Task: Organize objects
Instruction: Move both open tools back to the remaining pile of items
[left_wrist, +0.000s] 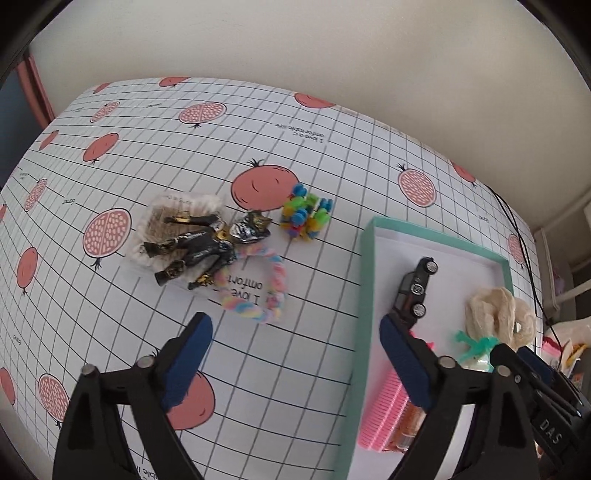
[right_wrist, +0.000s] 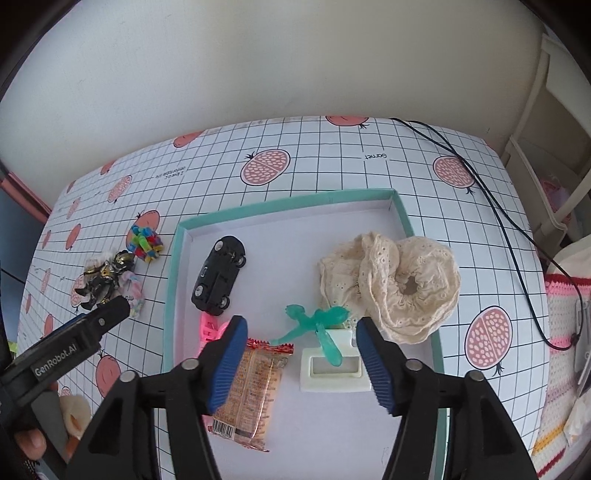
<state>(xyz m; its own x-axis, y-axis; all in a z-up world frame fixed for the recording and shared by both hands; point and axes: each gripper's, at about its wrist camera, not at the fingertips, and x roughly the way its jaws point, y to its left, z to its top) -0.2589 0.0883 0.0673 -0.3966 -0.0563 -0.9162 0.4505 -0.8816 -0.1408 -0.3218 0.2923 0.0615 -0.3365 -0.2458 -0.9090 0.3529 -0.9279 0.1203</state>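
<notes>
A teal-rimmed tray (right_wrist: 176, 258) holds a black toy car (right_wrist: 218, 273), a cream lace scrunchie (right_wrist: 406, 280), a snack packet (right_wrist: 255, 391), a pink comb (left_wrist: 380, 417) and a white clip with a teal bow (right_wrist: 332, 369). My right gripper (right_wrist: 301, 332) hovers open over the clip, which lies on the tray floor between the pads. Left of the tray lie a black-and-gold figure (left_wrist: 199, 247), a pastel twisted ring (left_wrist: 266, 291) and a colourful block toy (left_wrist: 306, 214). My left gripper (left_wrist: 295, 354) stands open and empty, straddling the tray's left wall just short of the ring.
The figure partly rests on a clear packet (left_wrist: 173, 210). A black cable (right_wrist: 498, 221) runs across the table's right side. A knitted pink-striped cloth (right_wrist: 561, 332) and a white shelf (right_wrist: 546, 147) stand to the right. A plain wall backs the pomegranate-print tablecloth (left_wrist: 110, 332).
</notes>
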